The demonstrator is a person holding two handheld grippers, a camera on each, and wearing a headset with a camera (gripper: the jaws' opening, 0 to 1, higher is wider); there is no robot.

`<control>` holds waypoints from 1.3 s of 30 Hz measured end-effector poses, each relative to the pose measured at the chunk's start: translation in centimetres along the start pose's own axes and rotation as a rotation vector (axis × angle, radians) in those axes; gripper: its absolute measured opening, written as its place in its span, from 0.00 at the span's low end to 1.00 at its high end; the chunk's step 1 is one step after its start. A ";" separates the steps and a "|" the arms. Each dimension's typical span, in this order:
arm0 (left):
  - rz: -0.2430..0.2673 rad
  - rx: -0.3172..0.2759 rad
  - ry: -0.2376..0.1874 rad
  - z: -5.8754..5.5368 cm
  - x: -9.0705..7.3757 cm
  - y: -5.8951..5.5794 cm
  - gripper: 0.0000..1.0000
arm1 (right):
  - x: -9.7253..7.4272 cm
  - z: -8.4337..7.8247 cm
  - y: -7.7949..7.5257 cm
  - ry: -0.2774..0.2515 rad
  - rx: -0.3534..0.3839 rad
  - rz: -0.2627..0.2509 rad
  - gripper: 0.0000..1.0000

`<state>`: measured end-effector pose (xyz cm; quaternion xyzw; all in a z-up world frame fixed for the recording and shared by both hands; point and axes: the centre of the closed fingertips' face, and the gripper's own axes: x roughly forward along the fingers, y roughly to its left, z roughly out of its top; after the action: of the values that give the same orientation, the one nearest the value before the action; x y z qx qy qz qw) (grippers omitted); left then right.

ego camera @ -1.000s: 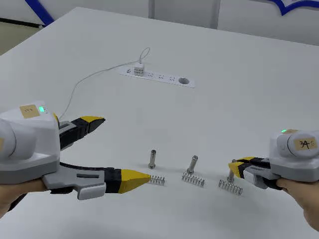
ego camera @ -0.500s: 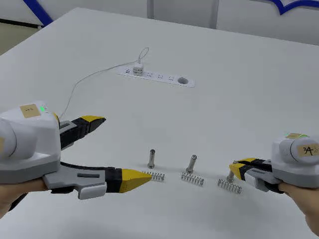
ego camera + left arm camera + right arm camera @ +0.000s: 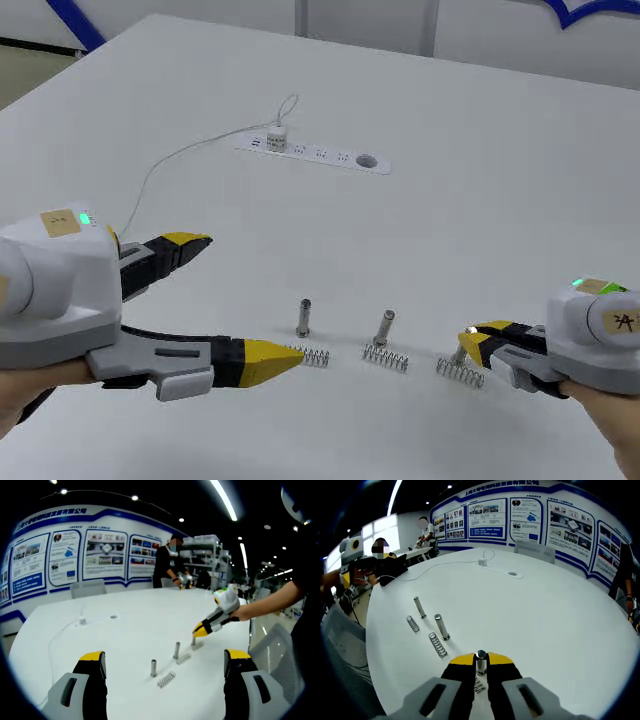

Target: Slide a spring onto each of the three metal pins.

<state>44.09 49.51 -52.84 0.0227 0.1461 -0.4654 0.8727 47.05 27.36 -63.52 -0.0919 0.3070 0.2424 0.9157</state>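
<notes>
White table (image 3: pixel 450 150) fills the workplace, and behind it a wall carries blue-framed information boards (image 3: pixel 520 517). On the right gripper (image 3: pixel 480 662) the two yellow-tipped jaws stand close together with the right pin (image 3: pixel 481 655) upright between their tips; as far as I can see they are closed on this pin, though the contact itself is hard to make out. Just under these jaws the right spring (image 3: pixel 460 373) lies flat on the table, beside the foot of the pin and not on it. The left gripper (image 3: pixel 165 656) is held low above the table with its jaws spread wide apart and nothing between them. In its own view the left spring (image 3: pixel 166 679) lies ahead of the jaws, between their two lines, and is not touched. The left pin (image 3: pixel 304 317) stands upright just behind this spring. The middle pin (image 3: pixel 384 327) stands to its right, a little tilted in the head view, with the middle spring (image 3: pixel 386 359) lying just before it. All three springs are on the table surface and all three pins are bare. Farther away on the table a white power strip (image 3: pixel 315 155) lies with a small white plug (image 3: pixel 277 141) in its left end. From the plug a thin cable (image 3: pixel 170 165) runs toward the left edge.
</notes>
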 end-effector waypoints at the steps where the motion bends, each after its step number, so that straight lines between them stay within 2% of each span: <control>1: 0.000 0.000 0.000 0.0 0.0 0.0 1.00 | 0.0 0.0 0.0 0.001 0.000 0.001 0.09; 12: -0.009 0.003 0.000 0.0 0.2 -0.3 1.00 | -0.6 -0.2 -0.2 -0.006 -0.005 -0.012 0.09; 19: -0.011 0.003 0.006 -0.2 0.1 -0.4 1.00 | -1.4 0.1 -0.3 -0.021 0.001 -0.008 0.14; 23: -0.009 -0.001 0.004 -0.2 0.1 -0.2 1.00 | -1.9 -0.6 -0.5 -0.020 -0.004 0.006 0.16; 28: -0.010 -0.003 0.009 -0.4 0.2 0.0 1.00 | -2.0 -2.6 0.6 0.046 -0.037 0.097 0.19; 32: -0.015 -0.003 0.017 -0.6 0.4 0.0 1.00 | -1.4 -4.3 1.7 0.122 -0.123 0.170 0.21; 35: -0.019 -0.002 0.023 -0.7 0.5 -0.1 1.00 | -0.9 -5.1 1.8 0.160 -0.165 0.190 0.21; 39: -0.016 -0.001 0.032 -0.8 0.4 0.0 1.00 | -0.2 -5.2 1.5 0.177 -0.183 0.195 0.21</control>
<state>44.12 49.33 -53.73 0.0283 0.1603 -0.4720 0.8664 43.45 26.94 -67.58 -0.1655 0.3707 0.3480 0.8450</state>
